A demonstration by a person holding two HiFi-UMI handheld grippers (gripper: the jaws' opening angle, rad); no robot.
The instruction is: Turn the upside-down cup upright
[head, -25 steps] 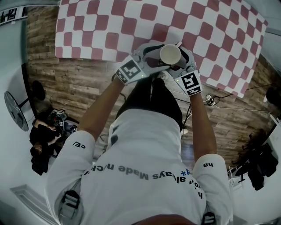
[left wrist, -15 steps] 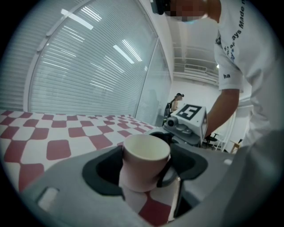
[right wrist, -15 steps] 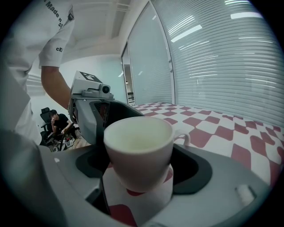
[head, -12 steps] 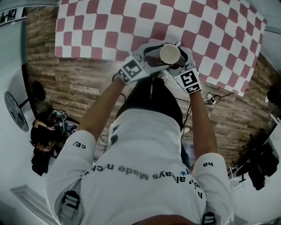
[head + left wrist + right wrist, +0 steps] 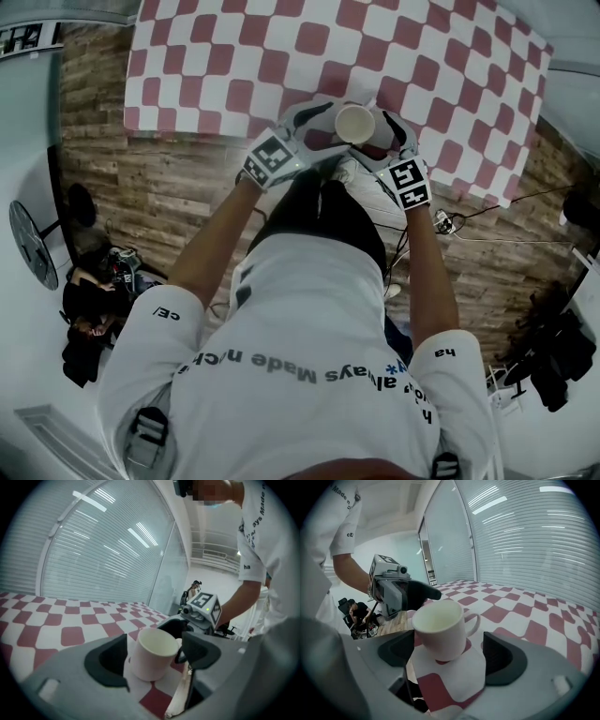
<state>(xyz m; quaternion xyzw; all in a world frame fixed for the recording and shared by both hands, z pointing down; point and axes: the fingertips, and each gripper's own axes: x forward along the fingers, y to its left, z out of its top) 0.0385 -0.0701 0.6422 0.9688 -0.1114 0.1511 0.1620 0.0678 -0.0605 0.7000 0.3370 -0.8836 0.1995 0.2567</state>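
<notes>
Standing mouth-up on the checked tablecloth (image 5: 281, 56), the cup (image 5: 354, 123) sits close to the table's near edge, the first inspector records; the turning itself appears done.

The second asks how the grippers stand.

The first answers that the left gripper (image 5: 154, 660) has its jaws spread, with the cup between them and no clamp on it. The right gripper (image 5: 450, 658) is the same, jaws wide either side of the cup. One pad of each lies close to the cup wall, and contact cannot be confirmed or excluded.

The second asks what hazards follow.

The first lists three. One: a pad close to the wall could drag the cup over as a gripper pulls away, if it goes sideways instead of straight back. Two: the handle (image 5: 473, 620) projects toward a jaw of each gripper, and a careless retreat could hook it. Three: the cloth hangs loose over the edge beneath both grippers, so a gripper body catching that fold could pull cloth and cup off together.

The second notes the edge position as the aggravating factor: a small tip here likely means a fall.
</notes>
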